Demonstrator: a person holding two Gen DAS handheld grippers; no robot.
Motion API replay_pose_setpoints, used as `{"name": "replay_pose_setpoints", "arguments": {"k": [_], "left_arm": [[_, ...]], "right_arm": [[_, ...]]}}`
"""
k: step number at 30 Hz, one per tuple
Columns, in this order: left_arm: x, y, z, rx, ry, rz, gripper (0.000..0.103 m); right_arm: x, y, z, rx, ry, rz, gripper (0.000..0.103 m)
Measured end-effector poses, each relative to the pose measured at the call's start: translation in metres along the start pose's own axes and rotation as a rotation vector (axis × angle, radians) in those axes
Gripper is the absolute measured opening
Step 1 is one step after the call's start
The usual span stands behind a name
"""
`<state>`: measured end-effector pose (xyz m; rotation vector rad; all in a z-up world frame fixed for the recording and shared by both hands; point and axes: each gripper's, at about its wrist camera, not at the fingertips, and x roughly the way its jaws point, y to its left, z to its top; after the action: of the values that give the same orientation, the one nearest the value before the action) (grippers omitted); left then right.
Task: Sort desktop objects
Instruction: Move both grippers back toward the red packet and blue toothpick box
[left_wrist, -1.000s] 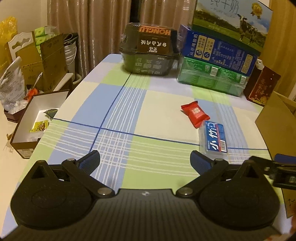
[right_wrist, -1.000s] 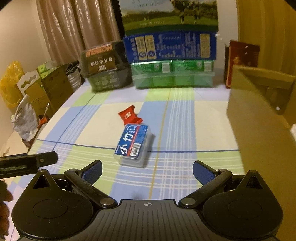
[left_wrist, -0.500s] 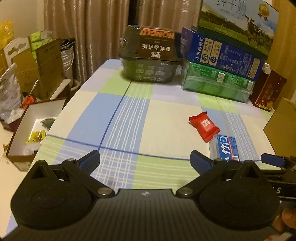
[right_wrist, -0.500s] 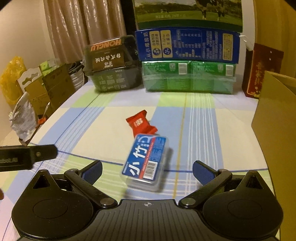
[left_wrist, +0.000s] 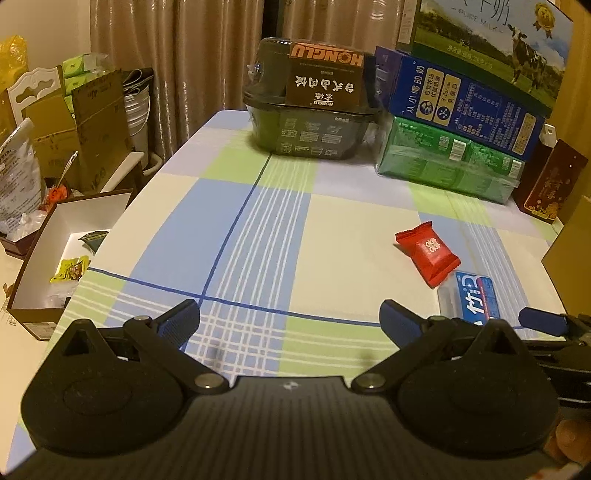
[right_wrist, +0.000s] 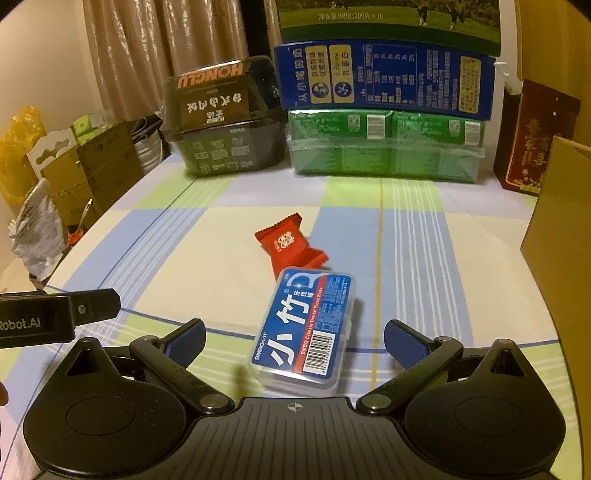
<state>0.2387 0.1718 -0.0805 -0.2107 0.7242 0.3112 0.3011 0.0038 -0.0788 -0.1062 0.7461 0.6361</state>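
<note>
While both tools hover low over a counter (left_wrist: 332, 206) covered in a blue, green and cream checked cloth, the right tool (right_wrist: 294, 338) stands spread wide, empty, with a clear floss-pick box (right_wrist: 304, 326) bearing a blue-and-red label lying flat between its blue-padded fingers (right_wrist: 404, 341), touched by neither. A red candy wrapper (right_wrist: 290, 245) lies just beyond the box, its near end meeting or slightly overlapped by the box's far edge. The left tool (left_wrist: 290, 319) is likewise spread wide and empty, over bare cloth to the left of both items; in its view the candy wrapper (left_wrist: 428, 251) and floss-pick box (left_wrist: 469, 297) sit to the right, with one blue fingertip of the right tool (left_wrist: 541, 321) beside the box. Along the counter's far edge stand a dark HONGLU container (left_wrist: 314, 114), a stack of green packs (left_wrist: 447, 166), a blue milk carton box (left_wrist: 465, 103) and a dark red gift box (left_wrist: 554, 184). A tan cardboard box (right_wrist: 561, 221) rises at the right edge. Off the left side, an open white-lined box (left_wrist: 48, 258) holds small packets
</note>
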Motion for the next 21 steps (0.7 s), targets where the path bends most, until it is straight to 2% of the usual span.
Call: {"name": "replay_pose_setpoints", "arguments": {"k": [13, 17, 21], "left_arm": [[0.003, 0.005, 0.0, -0.01, 0.001, 0.019, 0.102], [0.009, 0.004, 0.001, -0.002, 0.001, 0.026, 0.102], [0.013, 0.003, 0.0, 0.002, 0.009, 0.02, 0.102]], "right_arm": [[0.016, -0.003, -0.003, -0.003, 0.022, -0.019, 0.1], [0.018, -0.004, -0.003, 0.0, 0.032, -0.019, 0.087], [0.019, -0.004, -0.004, -0.007, 0.043, -0.021, 0.08]]}}
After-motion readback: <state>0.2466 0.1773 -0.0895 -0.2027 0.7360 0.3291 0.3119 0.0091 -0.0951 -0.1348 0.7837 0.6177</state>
